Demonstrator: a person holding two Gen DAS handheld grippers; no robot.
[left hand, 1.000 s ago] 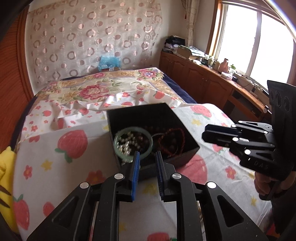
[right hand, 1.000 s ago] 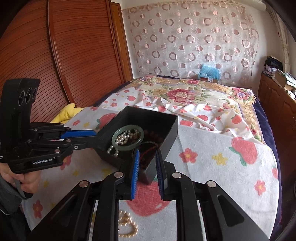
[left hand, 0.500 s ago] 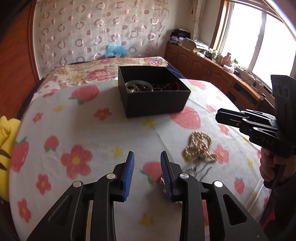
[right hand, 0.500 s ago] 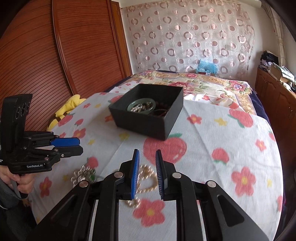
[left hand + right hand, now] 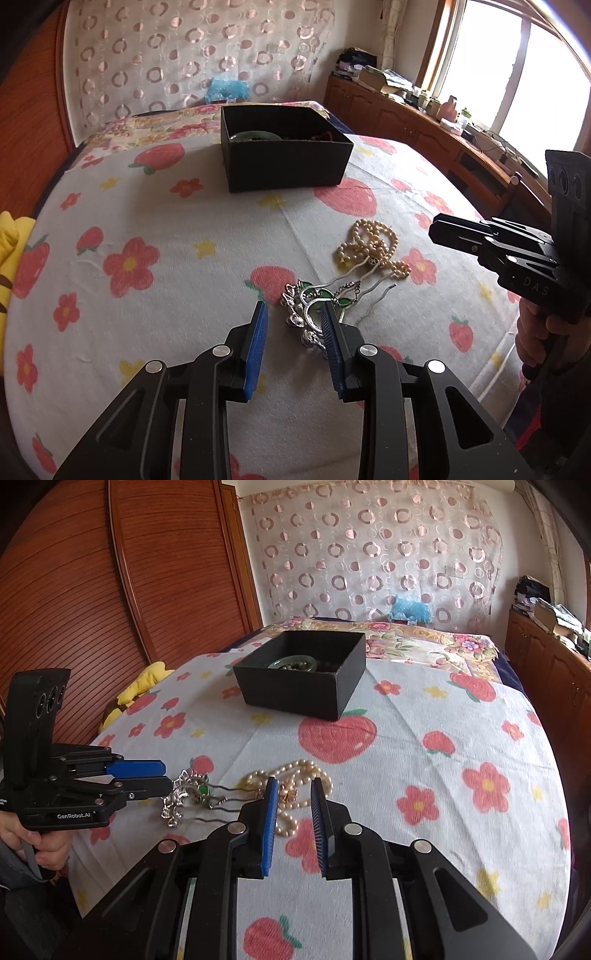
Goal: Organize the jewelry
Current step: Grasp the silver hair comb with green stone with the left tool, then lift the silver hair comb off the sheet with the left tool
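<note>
The left gripper [image 5: 293, 314] hovers low over the bed [image 5: 147, 295], its jaws spread apart and holding nothing. The silver hairpin [image 5: 314, 301] with green stones lies just at its 1 o'clock, against the right jaw's tip. The pearl necklace [image 5: 373, 247] sits heaped beside the hairpin, at 2 o'clock. The right gripper [image 5: 293, 788] has its jaws released too, poised above the pearl necklace [image 5: 291, 790]. The black box [image 5: 303, 679] stands well apart at 12 o'clock, a green bangle [image 5: 293, 663] inside it.
</note>
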